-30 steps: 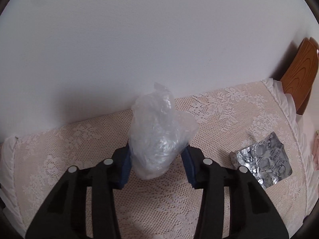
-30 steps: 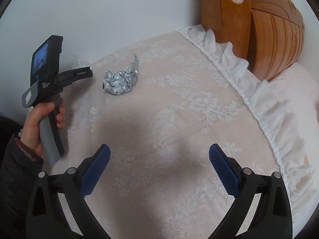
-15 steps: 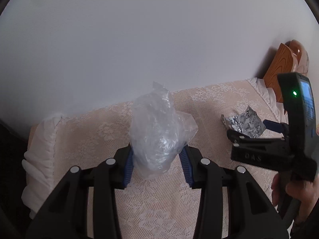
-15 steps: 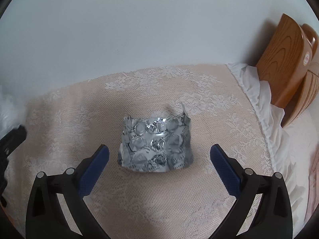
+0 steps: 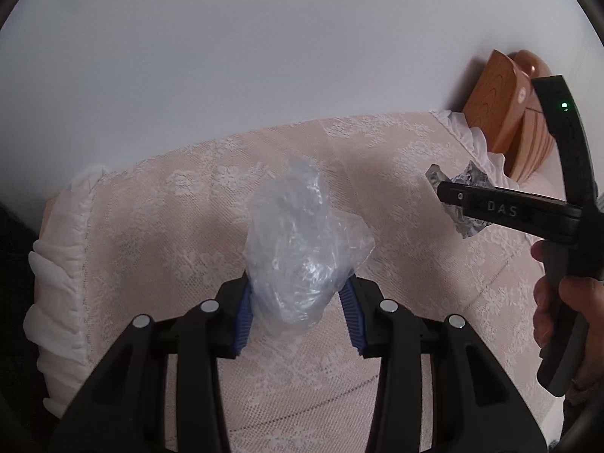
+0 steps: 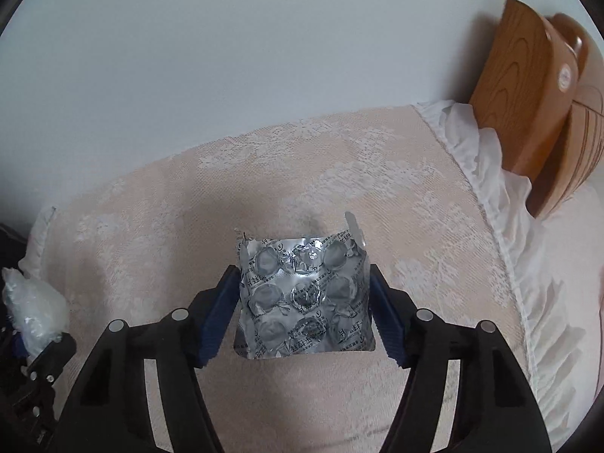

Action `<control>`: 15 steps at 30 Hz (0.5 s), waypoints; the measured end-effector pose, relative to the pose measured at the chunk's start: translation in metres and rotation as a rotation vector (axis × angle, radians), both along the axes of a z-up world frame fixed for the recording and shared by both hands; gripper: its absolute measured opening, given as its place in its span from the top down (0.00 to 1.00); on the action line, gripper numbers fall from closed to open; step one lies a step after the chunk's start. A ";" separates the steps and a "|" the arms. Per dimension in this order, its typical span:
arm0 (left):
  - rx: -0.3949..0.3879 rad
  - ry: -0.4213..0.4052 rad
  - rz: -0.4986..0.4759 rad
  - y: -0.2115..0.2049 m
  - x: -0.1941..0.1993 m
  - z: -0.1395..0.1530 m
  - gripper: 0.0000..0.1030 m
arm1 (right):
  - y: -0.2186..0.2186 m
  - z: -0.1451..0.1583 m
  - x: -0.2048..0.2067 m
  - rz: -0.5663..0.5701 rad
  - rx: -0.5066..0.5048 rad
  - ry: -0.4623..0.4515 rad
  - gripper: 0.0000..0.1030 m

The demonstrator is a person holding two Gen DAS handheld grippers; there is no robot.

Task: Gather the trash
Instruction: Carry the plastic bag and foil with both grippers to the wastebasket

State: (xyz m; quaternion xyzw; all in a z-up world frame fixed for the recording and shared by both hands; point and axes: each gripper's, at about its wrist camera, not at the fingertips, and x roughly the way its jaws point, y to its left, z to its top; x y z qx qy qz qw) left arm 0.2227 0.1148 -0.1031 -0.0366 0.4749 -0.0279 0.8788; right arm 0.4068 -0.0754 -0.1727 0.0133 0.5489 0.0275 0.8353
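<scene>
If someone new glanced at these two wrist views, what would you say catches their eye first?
Probably the silver blister pack, lying flat on the lace bedspread between the closing jaws of the right gripper. Next, the crumpled clear plastic bag pinched upright in the left gripper. A wooden headboard stands against the wall at the far right.

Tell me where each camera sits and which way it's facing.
Left wrist: on the left gripper, angled down at the lace-covered bed; jaws clamp a crumpled plastic bag; right hand visible.
Right wrist: on the right gripper, angled down; jaws closing around a foil blister pack.
Shared: bag, pack, bed, wooden headboard.
</scene>
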 end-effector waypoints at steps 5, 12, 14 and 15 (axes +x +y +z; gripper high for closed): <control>0.027 0.027 -0.110 -0.029 -0.043 0.000 0.61 | -0.039 0.023 -0.080 -0.035 0.040 -0.005 0.35; 0.012 0.072 -0.257 -0.093 -0.137 0.009 0.61 | -0.107 0.040 -0.241 -0.112 0.064 0.040 0.35; -0.014 0.088 -0.304 -0.119 -0.164 0.011 0.61 | -0.130 0.042 -0.288 -0.130 0.042 0.052 0.35; -0.033 0.100 -0.332 -0.134 -0.176 0.011 0.61 | -0.145 0.043 -0.318 -0.147 0.028 0.062 0.35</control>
